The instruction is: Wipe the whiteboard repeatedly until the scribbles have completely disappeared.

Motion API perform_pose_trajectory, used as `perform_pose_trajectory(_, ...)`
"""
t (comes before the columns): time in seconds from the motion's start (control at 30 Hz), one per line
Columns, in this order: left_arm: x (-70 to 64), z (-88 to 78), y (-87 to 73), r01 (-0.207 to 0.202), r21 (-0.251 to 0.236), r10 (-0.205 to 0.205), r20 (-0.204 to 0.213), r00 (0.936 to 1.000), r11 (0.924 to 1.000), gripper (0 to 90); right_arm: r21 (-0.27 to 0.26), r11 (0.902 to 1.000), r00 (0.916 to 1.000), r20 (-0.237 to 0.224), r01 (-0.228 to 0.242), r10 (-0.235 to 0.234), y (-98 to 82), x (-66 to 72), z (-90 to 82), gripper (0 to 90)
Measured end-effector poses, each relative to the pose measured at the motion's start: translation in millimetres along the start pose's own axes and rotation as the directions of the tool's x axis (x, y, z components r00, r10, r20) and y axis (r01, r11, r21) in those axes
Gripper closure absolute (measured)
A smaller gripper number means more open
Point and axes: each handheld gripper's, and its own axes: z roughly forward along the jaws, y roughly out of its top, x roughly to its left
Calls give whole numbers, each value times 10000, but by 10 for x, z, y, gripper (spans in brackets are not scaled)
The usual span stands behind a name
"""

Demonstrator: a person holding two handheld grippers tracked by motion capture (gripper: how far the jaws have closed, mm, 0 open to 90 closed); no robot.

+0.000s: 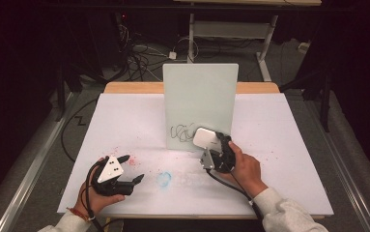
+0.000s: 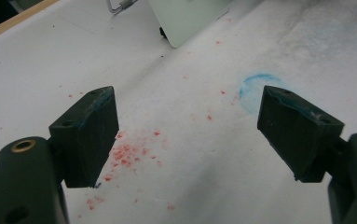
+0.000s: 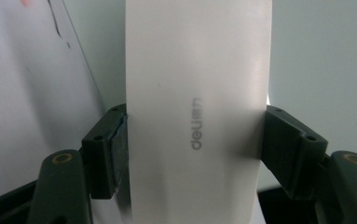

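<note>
A small whiteboard (image 1: 199,99) stands upright at the middle of the table, with a black scribble (image 1: 182,131) near its bottom edge. My right gripper (image 1: 210,145) is shut on a white eraser (image 1: 205,138) and holds it against the board's lower right, beside the scribble. In the right gripper view the eraser (image 3: 197,102) with grey lettering sits clamped between both jaws, the board's face behind it. My left gripper (image 1: 130,169) rests at the front left of the table, open, with nothing between its fingers (image 2: 90,135). It points toward the board's corner (image 2: 185,18).
A white sheet (image 1: 124,121) covers the tabletop. Red specks (image 2: 129,154) lie under the left gripper and a blue smudge (image 1: 163,179) sits at the front centre. More red specks dot the right side. Cables lie on the floor beyond the table.
</note>
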Motion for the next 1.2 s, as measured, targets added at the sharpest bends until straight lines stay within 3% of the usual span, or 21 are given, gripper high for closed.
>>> perform_pose_trajectory(0.37,15,-17,-4,78,-84,-77,16,10000,9999,196,-620,9928,9945,-111,1028,-1037,594,278,101,313)
perform_pose_trajectory(0.57,29,-43,-4,102,-190,-102,5,9999,9998,196,-792,9894,9922,-175,1215,-1233,837,355,137,313)
perform_pose_trajectory(0.7,37,-58,-12,151,-239,-151,2,9999,9996,196,-674,9908,9924,-277,1177,-1198,875,336,135,312)
perform_pose_trajectory(0.8,38,-68,-19,140,-231,-140,3,9999,9996,196,-460,9924,9932,-198,1139,-1149,822,293,119,313)
perform_pose_trajectory(0.9,30,-77,-26,151,-226,-152,-19,9999,9996,196,-316,9948,9951,-186,964,-970,657,210,95,313)
perform_pose_trajectory(1.2,14,-54,-10,142,-154,-143,-68,9999,9998,196,663,9941,9962,114,859,-869,-126,6,-12,313)
